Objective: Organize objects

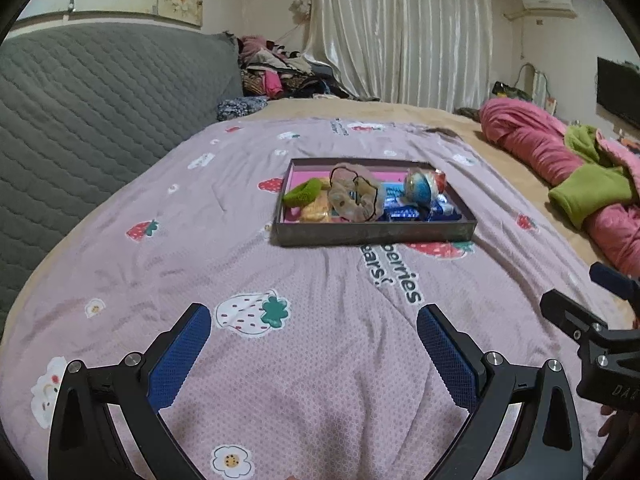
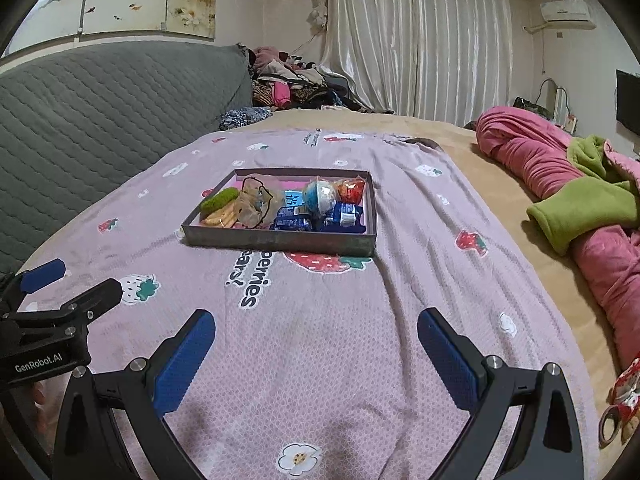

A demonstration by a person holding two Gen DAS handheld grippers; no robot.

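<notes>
A shallow grey box (image 1: pixel 372 234) (image 2: pixel 280 242) with a pink inside lies on the strawberry-print sheet. It holds a green scrunchie (image 1: pixel 304 191) (image 2: pixel 219 199), a sheer beige scrunchie (image 1: pixel 354 196) (image 2: pixel 256 200), a blue-and-white ball (image 1: pixel 419 189) (image 2: pixel 320 197), an orange-red packet (image 2: pixel 351 190), yellow snack packets (image 1: pixel 316 212) and blue wrapped snacks (image 1: pixel 404 211) (image 2: pixel 292 222). My left gripper (image 1: pixel 314 326) stands open, well short of the box, nothing between its blue pads. My right gripper (image 2: pixel 316 330) is open too, also short of the box and empty. Each gripper shows at the edge of the other's view.
The sheet (image 1: pixel 320 360) covers a bed with a grey quilted headboard (image 1: pixel 100 100) on the left. Rolled pink and green blankets (image 2: pixel 580 192) lie along the right. A heap of clothes (image 2: pixel 296 84) sits at the far end before white curtains. A small red floral item (image 2: pixel 624 400) lies at the right edge.
</notes>
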